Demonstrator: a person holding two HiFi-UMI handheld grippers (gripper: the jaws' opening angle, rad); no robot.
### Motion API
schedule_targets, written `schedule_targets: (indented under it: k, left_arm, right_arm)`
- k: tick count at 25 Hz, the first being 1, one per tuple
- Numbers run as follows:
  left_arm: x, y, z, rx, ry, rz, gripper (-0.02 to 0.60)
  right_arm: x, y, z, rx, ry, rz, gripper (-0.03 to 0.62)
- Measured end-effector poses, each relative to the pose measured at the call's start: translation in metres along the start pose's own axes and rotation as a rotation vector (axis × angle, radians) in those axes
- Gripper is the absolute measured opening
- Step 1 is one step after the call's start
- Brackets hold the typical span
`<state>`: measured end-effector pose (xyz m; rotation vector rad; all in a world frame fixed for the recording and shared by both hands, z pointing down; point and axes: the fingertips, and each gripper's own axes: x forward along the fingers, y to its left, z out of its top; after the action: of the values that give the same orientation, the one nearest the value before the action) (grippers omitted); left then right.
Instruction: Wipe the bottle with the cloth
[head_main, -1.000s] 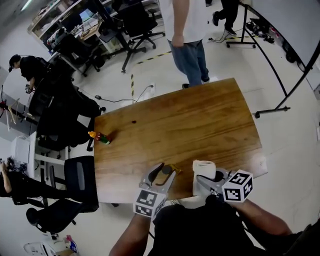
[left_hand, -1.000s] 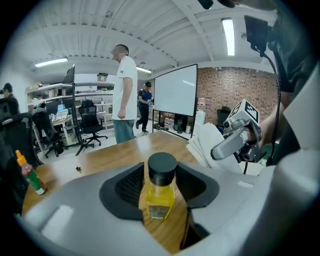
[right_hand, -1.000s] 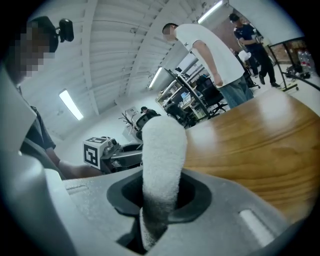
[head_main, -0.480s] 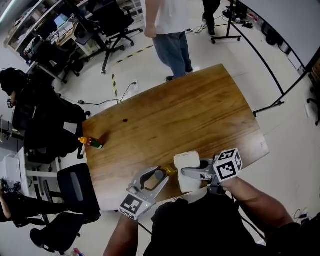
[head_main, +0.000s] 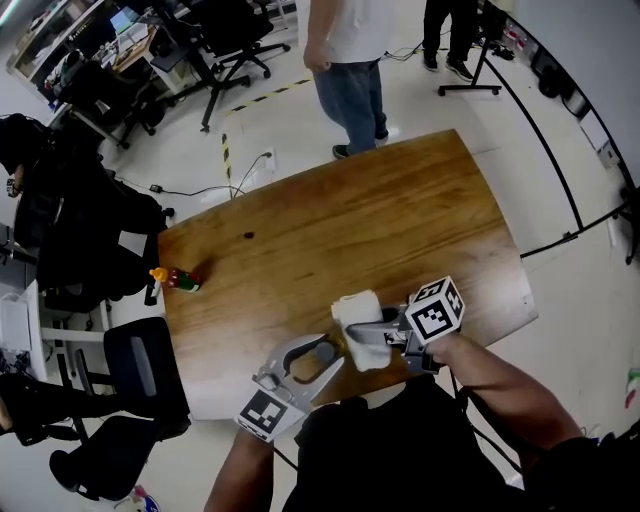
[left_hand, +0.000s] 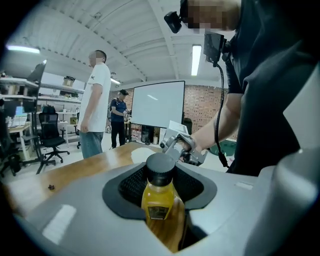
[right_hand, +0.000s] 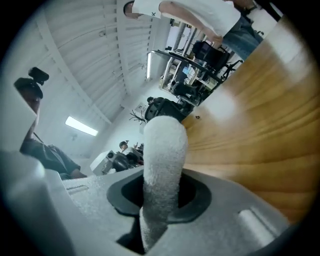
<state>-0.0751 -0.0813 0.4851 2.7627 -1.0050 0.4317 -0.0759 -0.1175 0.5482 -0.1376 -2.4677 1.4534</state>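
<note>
- Head view: my left gripper (head_main: 328, 348) holds the bottle (head_main: 320, 353) over the near edge of the wooden table (head_main: 380, 230), about midway along that edge. My right gripper (head_main: 364, 337) reaches in from the right with the white cloth (head_main: 355, 310). The cloth is just beside the bottle's cap end, and I cannot tell from here whether the two touch. A small orange-topped item (head_main: 175, 280) lies near the table's left edge, well apart from both grippers. A person (head_main: 350, 50) in a white shirt and jeans stands on the floor beyond the far edge.
- Left gripper view: my fingers (left_hand: 131, 189) stand partly apart and are clasped on the bottle's body. The dark pads press on either side of it. The bottle lies along the fingers with its dark cap pointing away from the camera. The liquid inside is amber and there is a small label below the neck. The right gripper is close beyond the cap, with my hand on it. The table runs off to the left behind it.
- Right gripper view: my fingers (right_hand: 122, 192) are pinched on the cloth, which is folded thick and stands out well past the fingertips. The table's wood grain fills the right side of this view.
</note>
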Motion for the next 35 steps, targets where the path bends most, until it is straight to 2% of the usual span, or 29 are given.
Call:
schedule_targets:
  k: [8, 16, 19, 22, 25, 28, 31, 33, 35]
  left_arm:
    - [0.005, 0.003, 0.006, -0.055, -0.007, 0.039, 0.176]
    - [0.008, 0.017, 0.006, -0.115, -0.012, 0.095, 0.176]
    - [0.008, 0.03, 0.006, -0.194, -0.018, 0.157, 0.176]
    - [0.004, 0.051, 0.007, -0.328, -0.046, 0.234, 0.176]
    - [0.001, 0.07, 0.002, -0.41, -0.059, 0.277, 0.176]
    - [-0.001, 0.075, 0.0, -0.403, -0.056, 0.273, 0.176]
    - [0.0, 0.069, -0.001, -0.374, -0.049, 0.264, 0.176]
    - [0.002, 0.067, 0.003, -0.378, -0.043, 0.268, 0.176]
    - [0.002, 0.066, 0.002, -0.383, -0.045, 0.269, 0.176]
  right_arm:
    - [0.0, -0.067, -0.03, -0.04, 0.1, -0.196, 0.072]
    - [0.014, -0.092, -0.048, -0.137, 0.248, -0.37, 0.072]
    - [0.008, -0.088, -0.037, -0.148, 0.184, -0.408, 0.072]
    - [-0.011, -0.061, -0.02, -0.145, 0.037, -0.339, 0.072]
    - [-0.015, -0.019, -0.021, -0.145, -0.02, -0.175, 0.072]
    - [0.006, 0.019, -0.024, -0.259, 0.002, -0.077, 0.072]
    - [0.029, 0.04, -0.026, -0.421, 0.056, -0.051, 0.072]
    - [0.035, 0.039, -0.031, -0.442, 0.093, -0.062, 0.072]
    - [0.036, 0.03, -0.04, -0.389, 0.12, -0.07, 0.072]
